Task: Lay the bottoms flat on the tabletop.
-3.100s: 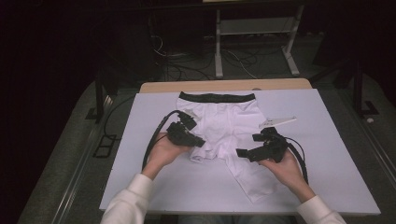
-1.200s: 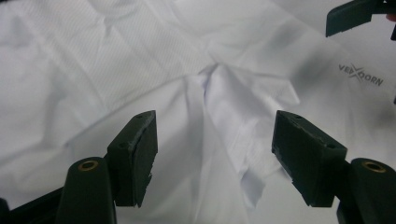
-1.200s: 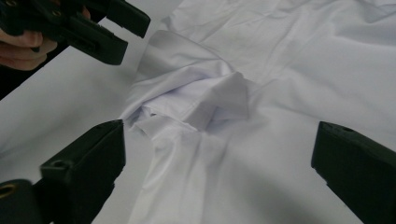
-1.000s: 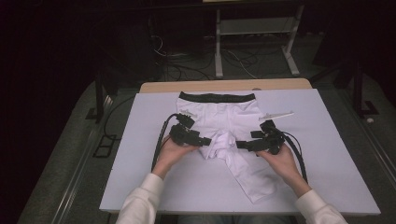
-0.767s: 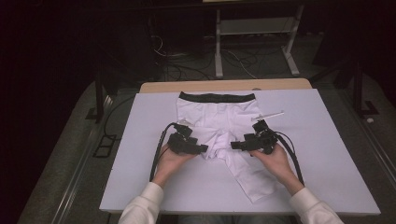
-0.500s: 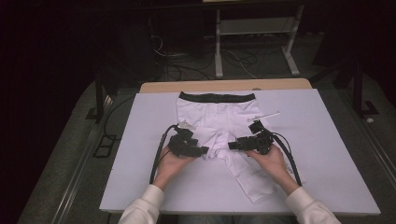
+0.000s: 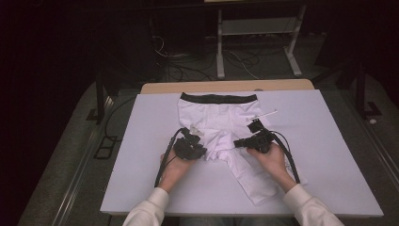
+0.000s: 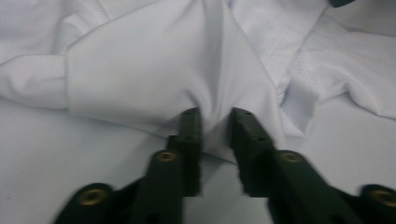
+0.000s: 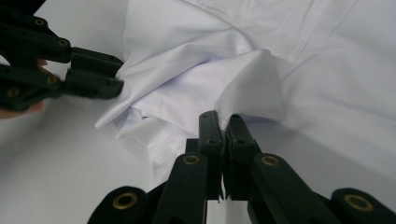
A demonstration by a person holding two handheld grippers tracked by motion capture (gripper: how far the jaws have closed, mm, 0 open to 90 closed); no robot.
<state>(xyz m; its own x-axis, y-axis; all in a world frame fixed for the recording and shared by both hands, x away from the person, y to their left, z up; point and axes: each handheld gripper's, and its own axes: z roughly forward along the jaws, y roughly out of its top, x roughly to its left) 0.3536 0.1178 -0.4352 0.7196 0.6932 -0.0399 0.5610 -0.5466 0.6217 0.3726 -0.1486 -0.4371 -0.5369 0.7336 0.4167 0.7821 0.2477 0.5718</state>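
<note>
White shorts (image 7: 221,129) with a black waistband (image 7: 219,98) lie flat on the pale surface (image 7: 320,141), waistband toward the far edge, one leg stretched toward the person, the other bunched into soft folds near the middle. Fabric is smooth, with mesh panels and stitched hems. Left hand-held gripper (image 8: 215,128), its jaws having just been closing, pinches a raised fold of the bunched leg; right hand-held gripper (image 9: 223,123), likewise just closed, clamps a fold of cloth beside it.
</note>
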